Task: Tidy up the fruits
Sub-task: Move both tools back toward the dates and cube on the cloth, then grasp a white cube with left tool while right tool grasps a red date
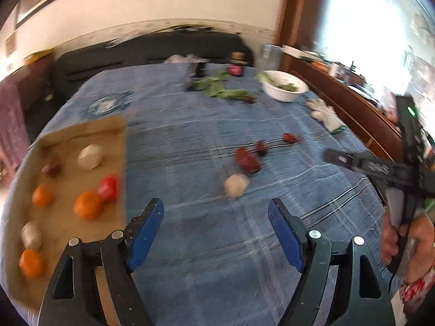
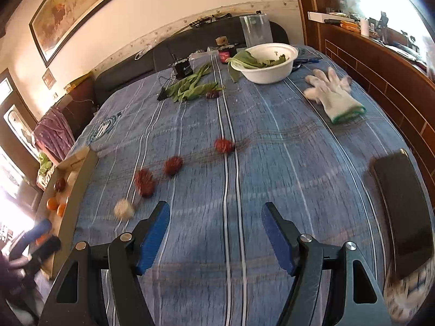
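Both tongs stand released with nothing between the blue pads: left gripper (image 1: 216, 212) over bare blue striped cloth (image 1: 206, 258), right gripper (image 2: 216, 214) likewise, over the cloth's dark double stripe. Loose fruit lies ahead of both on the cloth: three red spiky fruits (image 2: 171, 165) in a slanting row, well apart from each other, running from the near-left up toward the far-right in the right wrist view. The nearest and largest (image 1: 246, 160) is oval, its long axis slanting along that same row; blur hides finer detail. A pale round fruit (image 1: 236, 185) sits just beside it, on the near side. On the left a brown cardboard sheet (image 1: 108, 133) carries sorted fruit: three oranges (image 1: 88, 205), a red fruit (image 1: 109, 187) touching one orange, two pale ones (image 1: 90, 156), one dark red piece (image 1: 51, 166). Far end of the cloth: white bowl (image 2: 267, 74) with greens, loose green leaves (image 2: 190, 87), white glove (image 2: 333, 95). A dark phone (image 2: 402, 212) lies lengthwise near the right edge.
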A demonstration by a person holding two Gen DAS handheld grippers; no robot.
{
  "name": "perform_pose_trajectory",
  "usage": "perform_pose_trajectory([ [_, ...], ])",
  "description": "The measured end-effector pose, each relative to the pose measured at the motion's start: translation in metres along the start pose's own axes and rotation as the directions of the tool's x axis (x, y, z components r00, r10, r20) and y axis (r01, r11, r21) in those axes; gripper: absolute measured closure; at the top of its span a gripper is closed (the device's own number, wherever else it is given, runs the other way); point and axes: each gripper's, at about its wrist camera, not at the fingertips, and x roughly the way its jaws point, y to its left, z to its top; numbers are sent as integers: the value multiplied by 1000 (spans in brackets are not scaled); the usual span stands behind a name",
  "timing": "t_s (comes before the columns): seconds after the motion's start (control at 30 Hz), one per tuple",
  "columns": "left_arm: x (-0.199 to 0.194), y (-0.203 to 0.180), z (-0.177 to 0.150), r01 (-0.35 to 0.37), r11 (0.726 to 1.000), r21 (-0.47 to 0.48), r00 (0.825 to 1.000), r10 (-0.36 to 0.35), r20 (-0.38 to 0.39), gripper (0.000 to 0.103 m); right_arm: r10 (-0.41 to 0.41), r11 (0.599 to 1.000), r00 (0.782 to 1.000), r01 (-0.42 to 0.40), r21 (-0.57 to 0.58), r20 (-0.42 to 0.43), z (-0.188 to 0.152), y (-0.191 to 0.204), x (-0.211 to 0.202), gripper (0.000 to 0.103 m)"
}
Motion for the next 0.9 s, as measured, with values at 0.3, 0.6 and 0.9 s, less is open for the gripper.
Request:
perform_pose_trajectory([
  [0.3,63,-4,16,89,994,-68,993,-94,-66,27,7,1000,1000,-7,13,-29,47,-5,63,45],
  [0.6,95,-17,16,78,996,-34,989,-81,-125,66,-81,995,996,78,-63,-43,49,2,95,57],
  [0.9,63,-13,14,60,997,-55,995,-65,-80,76,-30,997,999,28,-79,-27,37,9,71,73],
])
